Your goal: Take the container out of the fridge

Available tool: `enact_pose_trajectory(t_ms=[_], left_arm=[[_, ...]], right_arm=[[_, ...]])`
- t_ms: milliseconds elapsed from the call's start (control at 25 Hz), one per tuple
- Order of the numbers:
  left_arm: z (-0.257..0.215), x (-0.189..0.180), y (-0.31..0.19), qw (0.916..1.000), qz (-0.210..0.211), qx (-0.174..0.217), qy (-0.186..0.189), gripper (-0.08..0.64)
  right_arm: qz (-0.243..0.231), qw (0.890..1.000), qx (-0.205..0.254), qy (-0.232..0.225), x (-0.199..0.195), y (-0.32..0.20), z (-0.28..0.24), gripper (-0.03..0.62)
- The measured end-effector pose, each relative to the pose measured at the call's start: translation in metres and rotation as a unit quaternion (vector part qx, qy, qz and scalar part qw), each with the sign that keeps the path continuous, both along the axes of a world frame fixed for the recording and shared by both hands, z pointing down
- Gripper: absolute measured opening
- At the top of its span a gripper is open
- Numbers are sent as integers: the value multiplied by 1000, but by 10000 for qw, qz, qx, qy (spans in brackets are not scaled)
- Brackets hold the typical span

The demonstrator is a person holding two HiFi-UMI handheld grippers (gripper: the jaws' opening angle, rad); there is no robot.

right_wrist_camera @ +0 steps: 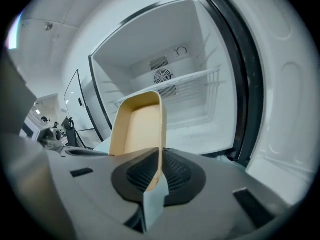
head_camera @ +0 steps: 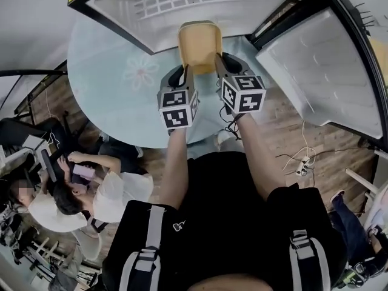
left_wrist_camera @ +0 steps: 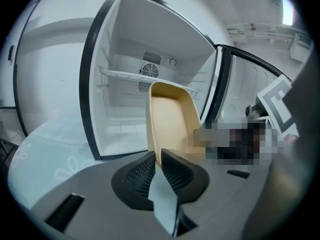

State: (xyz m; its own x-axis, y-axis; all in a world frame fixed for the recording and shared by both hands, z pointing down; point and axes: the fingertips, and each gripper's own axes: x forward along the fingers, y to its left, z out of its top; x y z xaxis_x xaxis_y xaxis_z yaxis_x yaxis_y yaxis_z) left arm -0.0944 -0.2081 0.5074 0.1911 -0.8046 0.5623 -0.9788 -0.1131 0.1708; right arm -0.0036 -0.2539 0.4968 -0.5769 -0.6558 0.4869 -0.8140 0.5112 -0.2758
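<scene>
Extraction looks to us to be the step in hand. From the head view, we see the tan container carried between both claws just in front of the open fridge, its far end about level with the fridge's front edge. The left claw nips its left wall and the right claw its right wall.

From the left gripper view, the left claw stands narrow, pads pressed on the thin side wall. The container hangs before the fridge's opening, below the wire shelf.

From the right gripper view, the right claw pinches the opposite wall, jaws nearly together, with the fridge's door off to its right.

We judge the container nearly free. The next move calls for drawing it back level from the fridge, both grips kept firm.

We find no brand or label. The marker cubes show only square patterns, and a small mark on the person's top is too small to read.
</scene>
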Motion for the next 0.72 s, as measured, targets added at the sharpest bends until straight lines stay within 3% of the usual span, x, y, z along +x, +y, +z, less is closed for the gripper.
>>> enact_pose_trajectory(t_ms=[480, 720], left_arm=[[-88, 66, 95, 9925, -360, 1164, -82, 38], [-121, 94, 128, 9856, -533, 1595, 168, 38]], right_arm=[[-402, 9908, 1071, -724, 63, 86, -95, 26], [-683, 9828, 1605, -609, 89, 117, -136, 25]])
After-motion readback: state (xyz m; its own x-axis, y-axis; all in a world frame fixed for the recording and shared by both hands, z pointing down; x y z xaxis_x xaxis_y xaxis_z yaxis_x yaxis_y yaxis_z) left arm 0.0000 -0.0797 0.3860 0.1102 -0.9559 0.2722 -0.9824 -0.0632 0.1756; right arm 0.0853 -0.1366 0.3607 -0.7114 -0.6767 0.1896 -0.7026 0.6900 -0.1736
